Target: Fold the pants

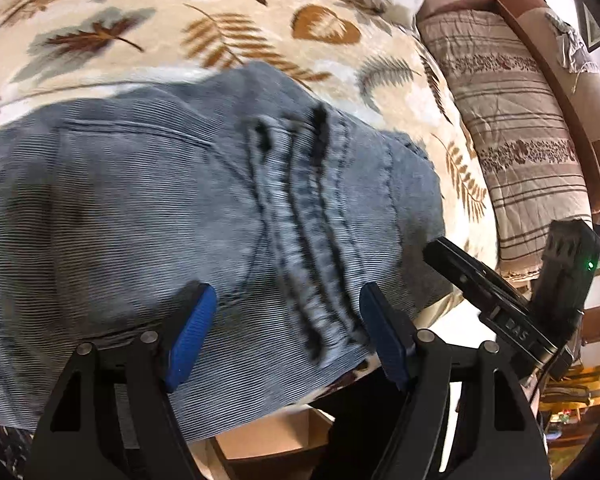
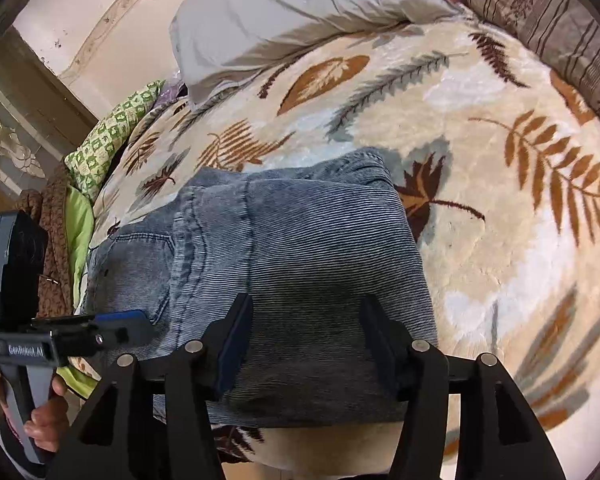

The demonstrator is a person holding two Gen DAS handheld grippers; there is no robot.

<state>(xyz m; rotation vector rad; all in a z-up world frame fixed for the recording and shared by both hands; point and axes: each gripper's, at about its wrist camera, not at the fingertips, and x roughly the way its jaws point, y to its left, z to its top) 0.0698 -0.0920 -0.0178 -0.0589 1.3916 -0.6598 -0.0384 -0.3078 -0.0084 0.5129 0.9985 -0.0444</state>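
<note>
Grey-blue denim pants (image 1: 147, 208) lie folded into a compact stack on a cream leaf-print blanket (image 1: 227, 12). In the left wrist view my left gripper (image 1: 287, 320) is open, its blue pads either side of the waistband seam near the bed's edge, holding nothing. The right gripper's body (image 1: 500, 304) shows at the right. In the right wrist view the pants (image 2: 308, 248) fill the middle and my right gripper (image 2: 306, 328) is open above the near fold, empty. The left gripper (image 2: 115, 328) shows at the left, held by a hand.
A white pillow (image 2: 300, 12) and a striped quilt (image 1: 516, 128) lie at the far side of the bed. A green patterned cloth (image 2: 111, 136) and a brown cloth (image 2: 55, 240) lie at the left edge. A cardboard box (image 1: 267, 440) sits below the bed's near edge.
</note>
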